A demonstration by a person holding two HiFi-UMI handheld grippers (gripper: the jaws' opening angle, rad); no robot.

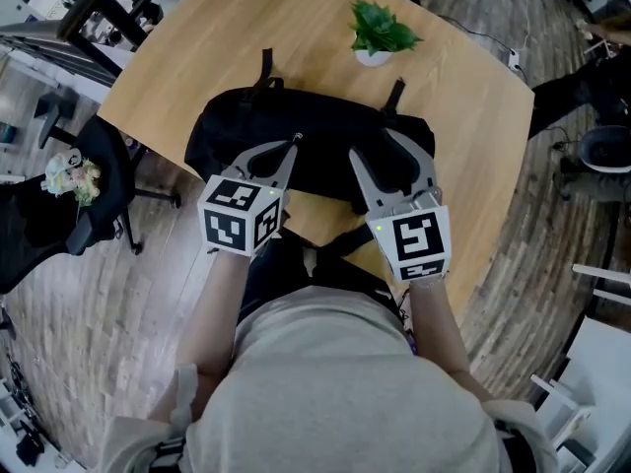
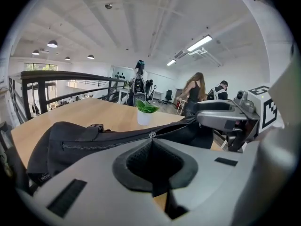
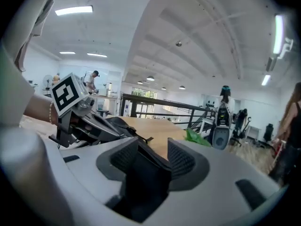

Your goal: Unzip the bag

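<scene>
The zip pull (image 2: 151,135) of the bag (image 1: 315,151) is pinched by the left tongs (image 1: 295,143); the right tongs (image 1: 371,144) are held open

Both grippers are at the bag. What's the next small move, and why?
Probably bring the right gripper down onto the bag beside the zipper pull and pinch the fabric to brace it. Its jaws stand apart, gripping nothing, while the left gripper looks shut on the zipper pull, and the zip stretch left of it in the left gripper view is closed.

A wooden table (image 1: 197,47) carries a black bag (image 1: 315,136) and a small potted plant (image 1: 380,30).
</scene>
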